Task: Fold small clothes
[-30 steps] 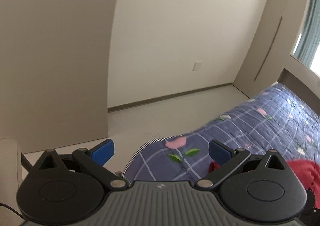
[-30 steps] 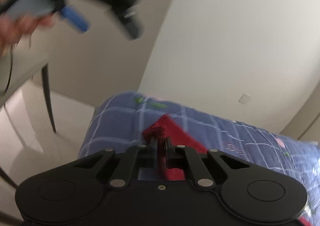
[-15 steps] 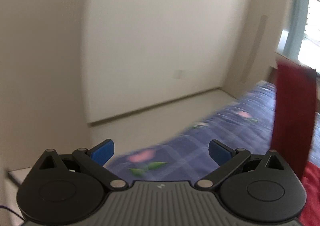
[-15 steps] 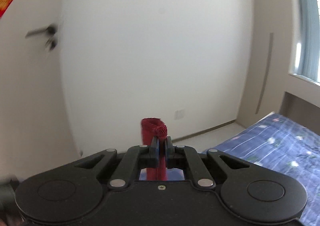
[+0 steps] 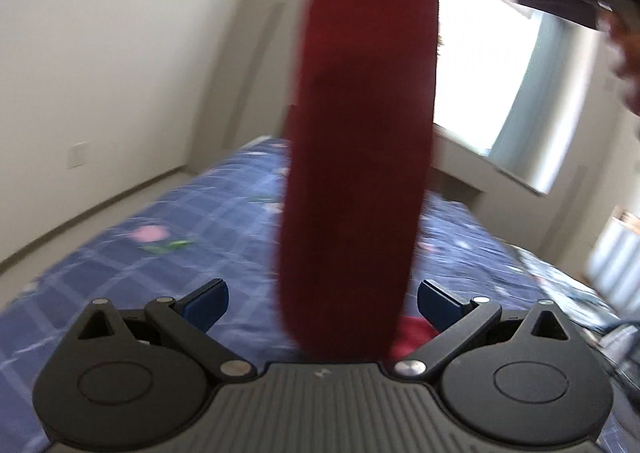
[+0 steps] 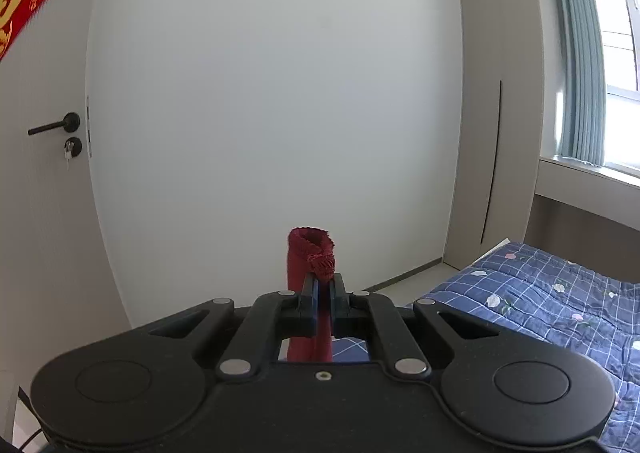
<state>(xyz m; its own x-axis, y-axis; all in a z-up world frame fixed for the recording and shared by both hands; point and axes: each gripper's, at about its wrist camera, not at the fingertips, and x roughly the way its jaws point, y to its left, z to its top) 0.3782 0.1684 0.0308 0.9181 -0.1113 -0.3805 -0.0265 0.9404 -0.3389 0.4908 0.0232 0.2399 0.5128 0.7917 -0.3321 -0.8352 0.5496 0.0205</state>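
Holding the red garment (image 6: 310, 253) up by one edge in our clenched right gripper (image 6: 324, 307), we are letting it hang straight above the bed (image 5: 160, 237) while our left gripper (image 5: 322, 299) is waiting wide open beside its lower end.

A plain white wall (image 6: 280, 93) fills the view ahead of the right gripper; to its left, a pale door with a black lever handle (image 6: 54, 127) and a red paper hanging with gold characters (image 6: 20, 1); to its right, a beige built-in wardrobe (image 6: 496, 113), pale blue curtain (image 6: 576, 65), bright window (image 6: 618, 45), and a bed under a blue checked floral quilt (image 6: 552, 309).
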